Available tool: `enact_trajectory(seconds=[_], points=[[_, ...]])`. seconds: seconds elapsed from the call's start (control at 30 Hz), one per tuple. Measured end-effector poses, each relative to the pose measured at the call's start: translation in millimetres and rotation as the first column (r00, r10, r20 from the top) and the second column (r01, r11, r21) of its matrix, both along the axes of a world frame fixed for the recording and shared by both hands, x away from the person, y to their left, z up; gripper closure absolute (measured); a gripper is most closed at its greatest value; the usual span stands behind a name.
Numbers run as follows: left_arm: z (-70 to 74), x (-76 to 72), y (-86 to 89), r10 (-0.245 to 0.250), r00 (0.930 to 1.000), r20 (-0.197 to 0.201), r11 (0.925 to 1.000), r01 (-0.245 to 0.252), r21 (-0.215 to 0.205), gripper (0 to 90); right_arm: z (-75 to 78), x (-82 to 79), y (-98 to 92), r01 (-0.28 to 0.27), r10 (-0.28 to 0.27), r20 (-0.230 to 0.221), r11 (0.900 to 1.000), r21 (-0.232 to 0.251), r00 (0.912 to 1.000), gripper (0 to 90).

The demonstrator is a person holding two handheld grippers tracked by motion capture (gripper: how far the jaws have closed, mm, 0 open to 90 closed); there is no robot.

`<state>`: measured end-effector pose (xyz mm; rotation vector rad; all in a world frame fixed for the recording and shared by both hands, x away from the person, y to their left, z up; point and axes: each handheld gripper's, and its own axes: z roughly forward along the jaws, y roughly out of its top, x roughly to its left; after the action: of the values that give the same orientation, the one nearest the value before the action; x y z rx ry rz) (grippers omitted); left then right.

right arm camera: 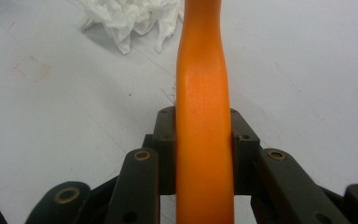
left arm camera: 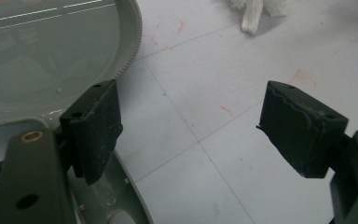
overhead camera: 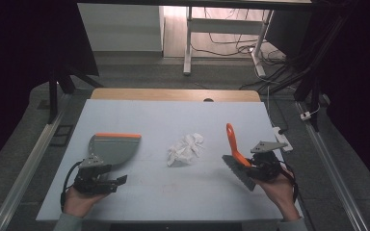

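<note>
Orange-handled brush (overhead camera: 235,155), with its grey bristle block (overhead camera: 239,172) hanging low over the near right part of the pale blue table (overhead camera: 164,192), is clamped in the right gripper (overhead camera: 265,166); in the right gripper view the smooth orange plastic handle (right arm camera: 204,116) runs straight up between the two black pads, which press on it from both sides. On the near left, the left gripper (overhead camera: 107,182) stands with its jaws wide apart and nothing between them (in the left gripper view one pad (left arm camera: 93,126) sits just beside the pan's toothed edge, not pinching it). Just beyond it lies the grey plastic dustpan with the orange rim (overhead camera: 113,147), its shallow grey tray (left arm camera: 42,60) resting on the table. Farther out, between the two tools and well apart from both, sits the crumpled white tissue wad (overhead camera: 186,148). Beyond the table's far edge there are white desk legs (overhead camera: 188,43) and loose cables on the floor. The work in hand looks like sweeping the wad into the pan, and to do it well the left gripper should first take a firm hold of the dustpan so that its lip stays flat on the surface. The brush should then come down behind the tissue on its right side, with the bristles touching the table, and push in one slow stroke toward the pan's mouth; a light wad like this may roll or skid aside if it is struck fast.
</note>
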<state>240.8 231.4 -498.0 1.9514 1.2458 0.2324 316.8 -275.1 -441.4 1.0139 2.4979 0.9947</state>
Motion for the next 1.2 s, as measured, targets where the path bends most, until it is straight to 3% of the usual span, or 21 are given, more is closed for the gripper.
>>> enact_trajectory(seconds=[0.87, 0.93, 1.2], points=[[1.2, 0.4, -1.3, -0.004, 1.0000, -0.004, 0.9998, 0.004, 0.020, 21.3, 2.8, -2.6, 1.4, 0.001, -0.001, 0.026, 1.000, 0.000, 0.9997, 69.9], [3.7, -0.3, -5.3, -0.016, 0.9999, -0.004, 0.9983, 0.016, 0.056, 21.1, 3.3, -2.7, 1.4, 0.001, -0.001, 0.026, 1.000, 0.002, 0.9996, 69.9], [14.3, -0.6, -16.0, -0.031, 0.9994, -0.016, 0.9935, 0.032, 0.109, 20.3, 4.2, -2.9, 1.8, -0.006, 0.006, 0.023, 1.000, 0.009, 0.9997, 69.9]])
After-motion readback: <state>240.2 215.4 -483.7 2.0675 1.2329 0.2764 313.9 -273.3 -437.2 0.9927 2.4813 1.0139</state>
